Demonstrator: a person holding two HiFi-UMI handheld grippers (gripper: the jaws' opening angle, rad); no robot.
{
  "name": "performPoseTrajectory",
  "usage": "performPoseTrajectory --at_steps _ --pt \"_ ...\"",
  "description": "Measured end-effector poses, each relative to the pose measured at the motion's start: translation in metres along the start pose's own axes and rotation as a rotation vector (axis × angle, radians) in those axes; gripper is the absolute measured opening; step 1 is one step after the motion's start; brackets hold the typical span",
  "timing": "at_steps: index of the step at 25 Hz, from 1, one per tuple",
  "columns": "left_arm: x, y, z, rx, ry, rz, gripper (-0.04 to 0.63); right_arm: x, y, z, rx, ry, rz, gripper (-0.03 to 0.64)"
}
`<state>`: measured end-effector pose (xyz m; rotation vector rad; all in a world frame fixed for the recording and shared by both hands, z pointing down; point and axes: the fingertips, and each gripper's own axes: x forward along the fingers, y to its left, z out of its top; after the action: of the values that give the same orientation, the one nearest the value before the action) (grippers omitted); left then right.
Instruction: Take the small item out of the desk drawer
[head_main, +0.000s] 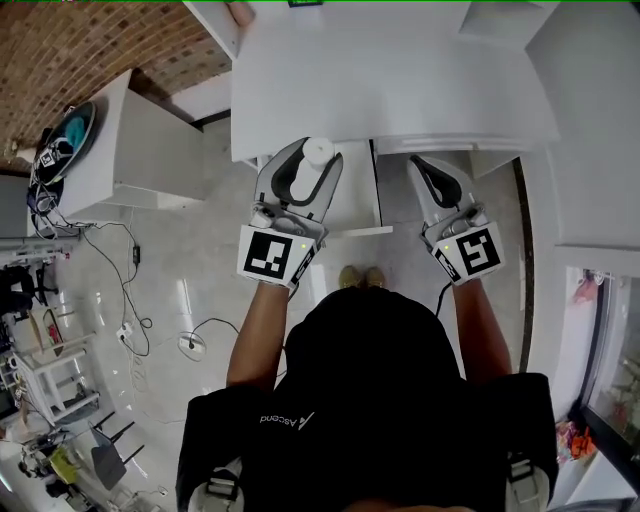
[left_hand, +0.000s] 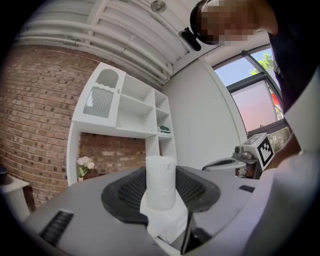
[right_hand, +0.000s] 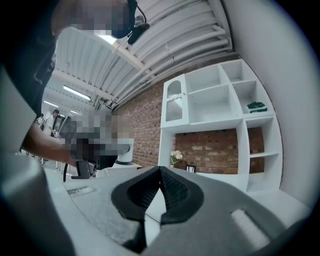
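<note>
Left gripper view: left gripper (left_hand: 161, 186) clamped on the white roll (left_hand: 160, 180) (paper or tissue, looks like). The roll stands upright between the dark ribbed pads (left_hand: 127, 190), one pad pressing each side, with a loose white flap hanging under it. Behind it is a white shelf unit (left_hand: 125, 110) against a brick wall (left_hand: 35, 125), with flowers (left_hand: 84, 163) at the unit's lower left. The right gripper (left_hand: 212, 165) shows near the right edge, its marker cube facing the camera.

Head view: the roll sits at the tip of the left gripper, over the left side of the drawer (head_main: 358, 195) and just beside the near edge of the desk (head_main: 390, 90). The drawer is white, pulled out from that edge, and lies between the two grippers. From above I can't tell how high the roll is over the drawer. The right gripper is just right of the drawer, tip close to the desk's near edge, well apart from the roll. Shoes (head_main: 360, 275) stand on the floor (head_main: 200, 260) below the drawer front, and cables (head_main: 115, 290) trail across the floor at left.

Right gripper view: jaws closed together, pads meeting, nothing in them. The same shelf unit and brick wall are behind, with a green item (right_hand: 256, 106) in an upper right compartment (too small to identify).
</note>
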<state>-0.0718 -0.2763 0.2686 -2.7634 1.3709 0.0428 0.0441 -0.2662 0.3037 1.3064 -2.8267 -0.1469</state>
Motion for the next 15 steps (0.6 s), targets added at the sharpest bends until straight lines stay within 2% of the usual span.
performPoseTrajectory --at_steps 8,15 --pt "-0.017 0.007 0.020 0.016 -0.039 0.027 0.174 -0.002 0.000 0.041 0.014 -0.076 -0.024 0.000" --pt "-0.021 0.004 0.023 0.021 -0.039 0.031 0.175 -0.006 0.000 0.048 0.010 -0.090 -0.031 0.000"
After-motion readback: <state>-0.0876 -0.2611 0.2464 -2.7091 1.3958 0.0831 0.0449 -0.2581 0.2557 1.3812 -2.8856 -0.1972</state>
